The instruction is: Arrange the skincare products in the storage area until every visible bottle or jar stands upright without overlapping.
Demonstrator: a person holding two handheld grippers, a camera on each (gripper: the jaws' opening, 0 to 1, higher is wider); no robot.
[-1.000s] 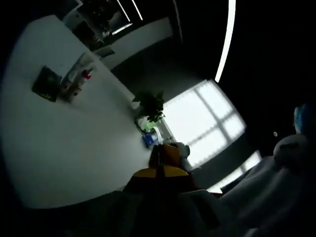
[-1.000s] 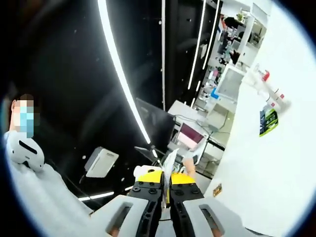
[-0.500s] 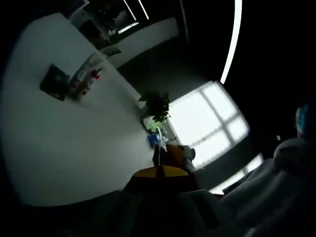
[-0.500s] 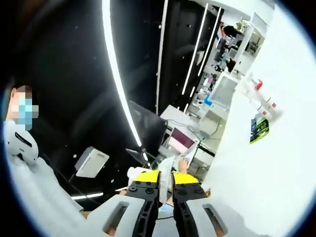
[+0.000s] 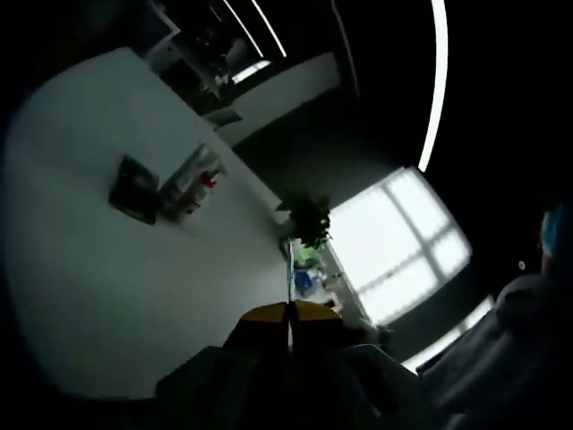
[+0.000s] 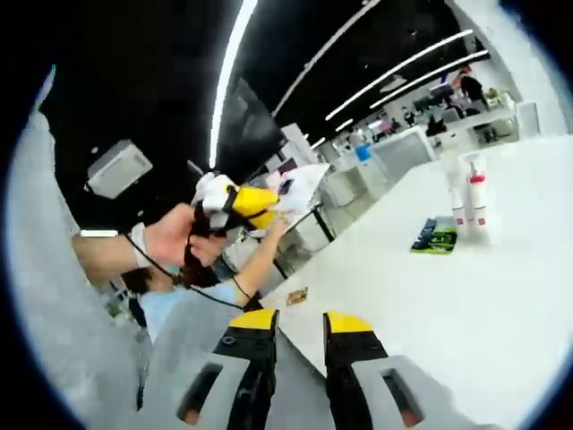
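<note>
Right gripper fingers apart, left gripper fingers pressed together, slim white skincare bottles, one red-collared, upright, long axes vertical, near tabletop's far edge, beside flat green packet.

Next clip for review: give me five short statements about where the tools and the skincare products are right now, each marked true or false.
1. The right tool is empty, jaws apart. True.
2. The left tool grips a bottle. False: its jaws are together with no bottle between them.
3. The skincare bottles stand upright on the white table. True.
4. A dark packet lies flat beside the bottles. True.
5. The right tool touches the bottles. False: it is far from them, near the table edge.
</note>
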